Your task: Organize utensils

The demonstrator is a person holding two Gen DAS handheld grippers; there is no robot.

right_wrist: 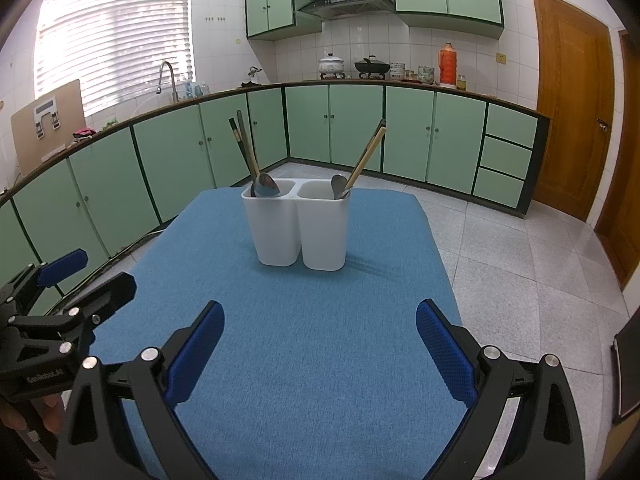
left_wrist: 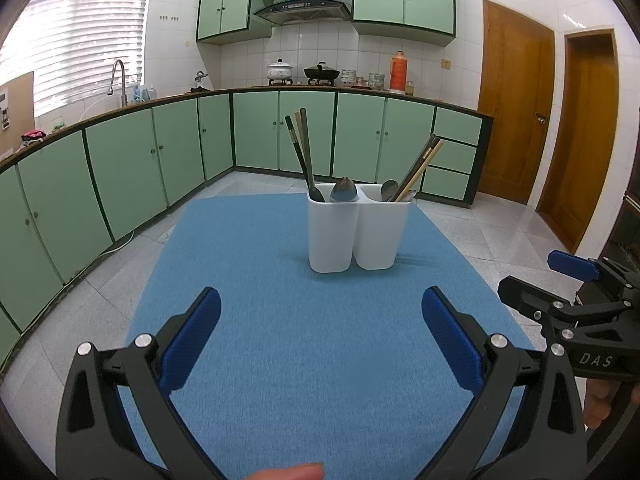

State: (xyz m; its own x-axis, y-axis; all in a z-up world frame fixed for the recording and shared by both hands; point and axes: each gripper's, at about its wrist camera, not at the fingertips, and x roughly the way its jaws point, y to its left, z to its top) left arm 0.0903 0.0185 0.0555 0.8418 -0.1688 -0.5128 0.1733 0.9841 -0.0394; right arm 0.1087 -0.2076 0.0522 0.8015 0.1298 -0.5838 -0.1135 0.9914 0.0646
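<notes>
White holder (left_wrist: pixel 358 236) with spoons (left_wrist: pixel 344 191) and chopsticks (left_wrist: pixel 302 144) stands ahead of my grippers. Left gripper (left_wrist: pixel 320 336) and right gripper (right_wrist: pixel 320 344) gape wide, empty, over blue cloth (left_wrist: pixel 304 360).

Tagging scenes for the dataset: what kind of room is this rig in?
A home kitchen, most likely. Green cabinets run under a long counter with a sink faucet, and pots sit beneath a range hood. The white utensil holder stands on a blue-covered table.

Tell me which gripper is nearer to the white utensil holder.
Neither clearly. The left gripper and right gripper both hover open over the near part of the blue mat, well short of the white utensil holder.
</notes>
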